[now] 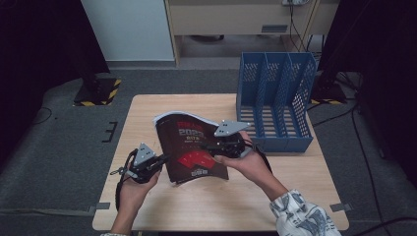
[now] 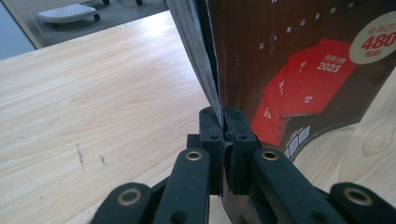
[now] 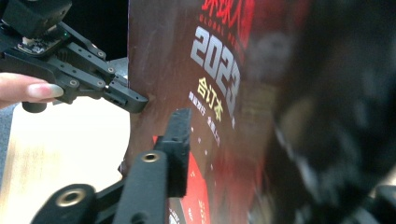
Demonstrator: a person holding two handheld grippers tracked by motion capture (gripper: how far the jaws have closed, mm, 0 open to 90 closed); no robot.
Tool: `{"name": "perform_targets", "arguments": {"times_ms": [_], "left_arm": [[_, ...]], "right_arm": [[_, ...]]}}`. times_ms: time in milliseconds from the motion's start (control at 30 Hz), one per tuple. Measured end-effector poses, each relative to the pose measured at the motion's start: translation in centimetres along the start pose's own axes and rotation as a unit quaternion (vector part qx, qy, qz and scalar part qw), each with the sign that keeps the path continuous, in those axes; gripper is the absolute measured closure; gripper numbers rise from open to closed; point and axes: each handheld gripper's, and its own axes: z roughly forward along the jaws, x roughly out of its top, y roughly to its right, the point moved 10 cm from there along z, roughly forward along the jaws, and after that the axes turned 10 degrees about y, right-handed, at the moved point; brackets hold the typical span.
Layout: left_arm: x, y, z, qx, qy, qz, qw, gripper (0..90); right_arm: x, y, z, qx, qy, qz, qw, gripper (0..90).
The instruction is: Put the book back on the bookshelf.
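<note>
— Position of magazine [image 1: 193,147]?
— Held above the counter [image 1: 147,110], tilted, cover facing the person, bowed along its lower edge. Left gripper [image 1: 160,160] clamped shut on its left edge; in the left gripper view, both fingers [image 2: 211,126] pressed onto the page stack, no gap visible.

— Right gripper [image 1: 210,146]?
— Over the cover near the right edge. Fingers parted; no grip evident. In the right gripper view, one finger [image 3: 177,140] standing in front of the cover, apparently clear of it. Contact not confirmable.

— Surroundings?
— Blue file rack [image 1: 275,101], three slots, on the counter's far right corner, just beyond the right gripper, apart from the magazine. Cream cabinet [image 1: 236,19] and pale panel [image 1: 128,29] past the counter. Yellow-black striped base [image 1: 98,93] on the floor at far left. Cables across the floor at right.

— Obstructions?
— Nothing lying between magazine and rack apart from the right gripper and hand [image 1: 246,164].

— Limits of view?
— Right half of the right gripper view blurred dark; second finger not distinguishable there. Cover print partly legible: "2023", red books pictured. Magazine's back face hidden. Rack interior partly screened by its perforated dividers.
</note>
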Motion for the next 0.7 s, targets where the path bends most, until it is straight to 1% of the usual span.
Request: {"name": "perform_targets", "arguments": {"times_ms": [133, 333, 400, 467, 600, 633, 700], "left_arm": [[0.1, 0.1, 0.0, -0.004, 0.002, -0.002, 1.0000, 87.3], [0.1, 0.1, 0.0, -0.007, 0.006, -0.003, 1.0000, 87.2], [0.1, 0.2, 0.0, -0.008, 0.006, -0.003, 0.9999, 87.2], [0.1, 0.2, 0.0, -0.008, 0.006, -0.003, 0.9999, 87.2], [0.2, 0.2, 0.0, -0.007, 0.007, -0.002, 0.9999, 87.2], [0.2, 0.2, 0.0, -0.007, 0.007, -0.002, 0.9999, 87.2], [0.2, 0.3, 0.0, -0.008, 0.008, -0.001, 0.9999, 87.2]], "right_arm": [[1.0, 0.3, -0.2, 0.000, 0.009, 0.002, 1.0000, 57.5], [2.9, 0.3, -0.5, 0.008, 0.013, -0.011, 0.9998, 58.5], [3.4, 0.3, -0.6, 0.012, 0.014, -0.010, 0.9998, 59.2], [3.7, 0.5, -0.6, 0.012, 0.011, -0.014, 0.9998, 60.5], [3.8, 0.7, -0.7, 0.016, 0.004, -0.011, 0.9998, 65.8], [3.8, 0.8, -0.7, 0.015, 0.002, -0.013, 0.9998, 68.0], [3.9, 1.0, -0.8, 0.012, 0.002, -0.011, 0.9999, 68.6]]}}
